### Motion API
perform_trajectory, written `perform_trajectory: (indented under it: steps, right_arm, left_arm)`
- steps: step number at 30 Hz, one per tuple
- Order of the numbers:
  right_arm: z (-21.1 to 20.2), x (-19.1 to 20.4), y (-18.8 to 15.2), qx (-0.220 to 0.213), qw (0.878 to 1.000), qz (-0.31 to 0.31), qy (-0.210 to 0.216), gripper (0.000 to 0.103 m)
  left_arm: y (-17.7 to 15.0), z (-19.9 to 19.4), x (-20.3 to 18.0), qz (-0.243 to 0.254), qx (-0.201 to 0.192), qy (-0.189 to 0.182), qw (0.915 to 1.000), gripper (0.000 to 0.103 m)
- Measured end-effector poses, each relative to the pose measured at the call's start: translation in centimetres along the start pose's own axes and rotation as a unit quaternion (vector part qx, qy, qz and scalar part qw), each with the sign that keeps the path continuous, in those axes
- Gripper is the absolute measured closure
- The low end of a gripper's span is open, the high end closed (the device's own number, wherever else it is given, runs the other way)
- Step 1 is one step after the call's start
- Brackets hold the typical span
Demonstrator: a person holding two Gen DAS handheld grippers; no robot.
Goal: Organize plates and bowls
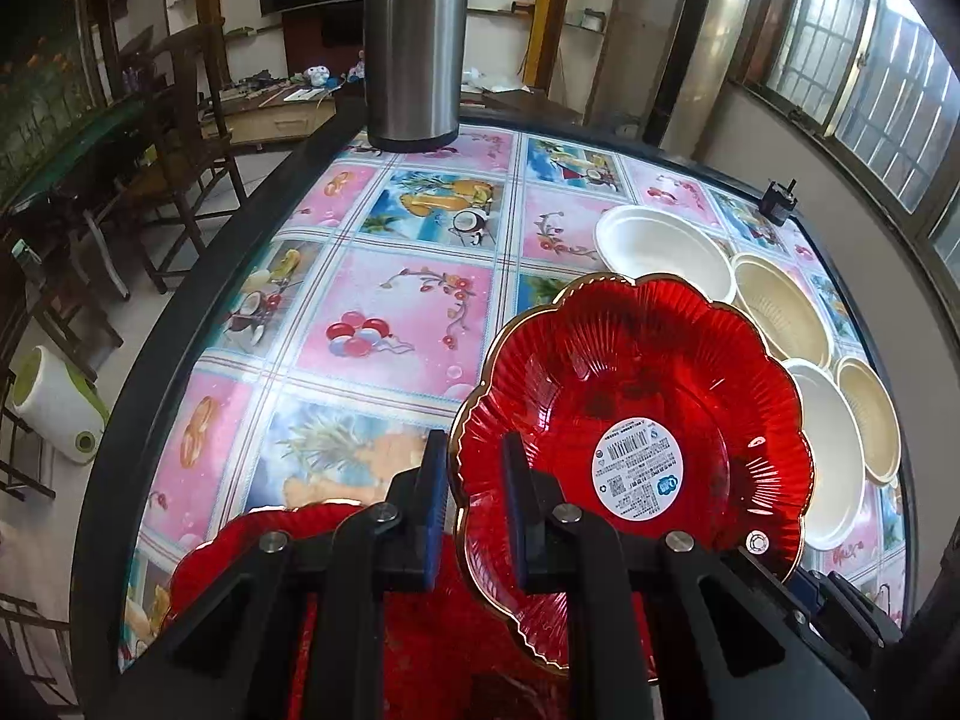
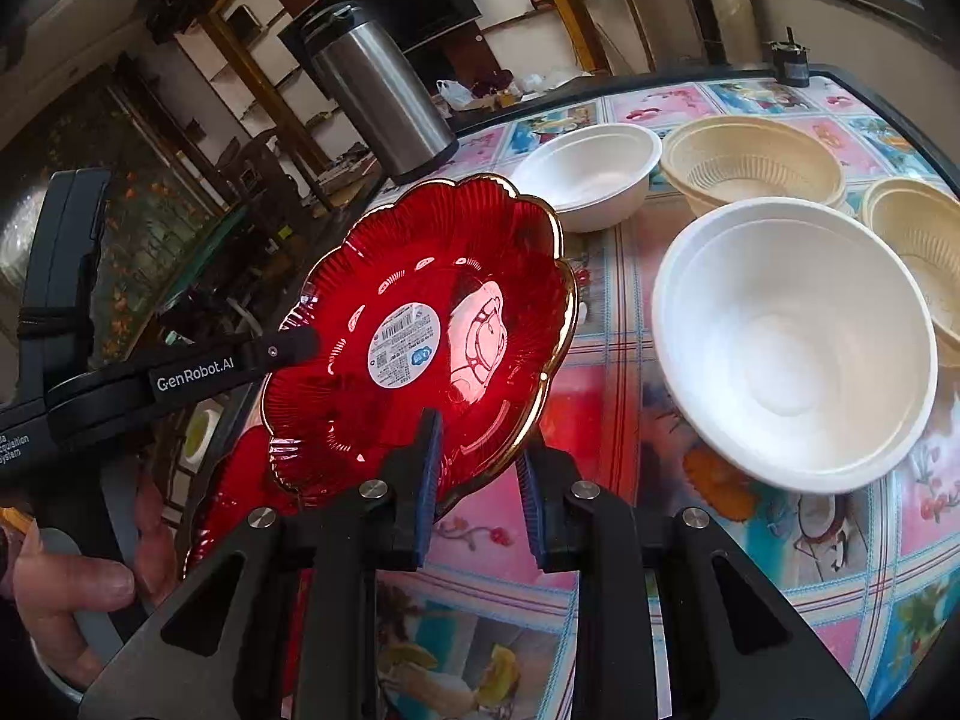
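A red fluted glass plate (image 1: 636, 396) with a gold rim and a round white sticker hangs tilted above the table, and both grippers hold it. My left gripper (image 1: 474, 480) is shut on its near-left rim, and it shows from the side in the right wrist view (image 2: 297, 343). My right gripper (image 2: 480, 474) is shut on the plate (image 2: 420, 276) at the opposite rim. A second red plate (image 1: 252, 546) lies on the table below. Two white bowls (image 2: 792, 342) (image 2: 594, 174) and two beige ribbed bowls (image 2: 750, 162) (image 2: 918, 252) sit to the right.
A steel thermos (image 1: 414, 48) stands at the table's far edge, and a small black object (image 1: 780, 204) sits at the far right corner. The table (image 1: 384, 324) has a patterned cloth and a dark rim. Chairs and a paper roll (image 1: 54, 402) are on the floor to the left.
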State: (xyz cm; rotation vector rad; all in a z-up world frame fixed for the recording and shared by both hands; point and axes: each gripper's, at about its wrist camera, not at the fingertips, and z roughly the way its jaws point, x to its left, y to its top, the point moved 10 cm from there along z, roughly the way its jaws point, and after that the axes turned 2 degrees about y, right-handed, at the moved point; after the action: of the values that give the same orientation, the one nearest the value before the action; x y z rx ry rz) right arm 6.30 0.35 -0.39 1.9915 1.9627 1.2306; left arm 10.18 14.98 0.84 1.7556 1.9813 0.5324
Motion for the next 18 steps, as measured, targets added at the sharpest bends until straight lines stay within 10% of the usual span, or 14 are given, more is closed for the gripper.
perform_trajectory:
  steps: [18]
  right_arm:
    - [0.6, 8.1, -7.3, 0.058, 0.994, -0.078, 0.044, 0.079]
  left_arm:
    - [-8.3, -4.5, 9.0, -0.075, -0.009, 0.032, 0.9966, 0.087]
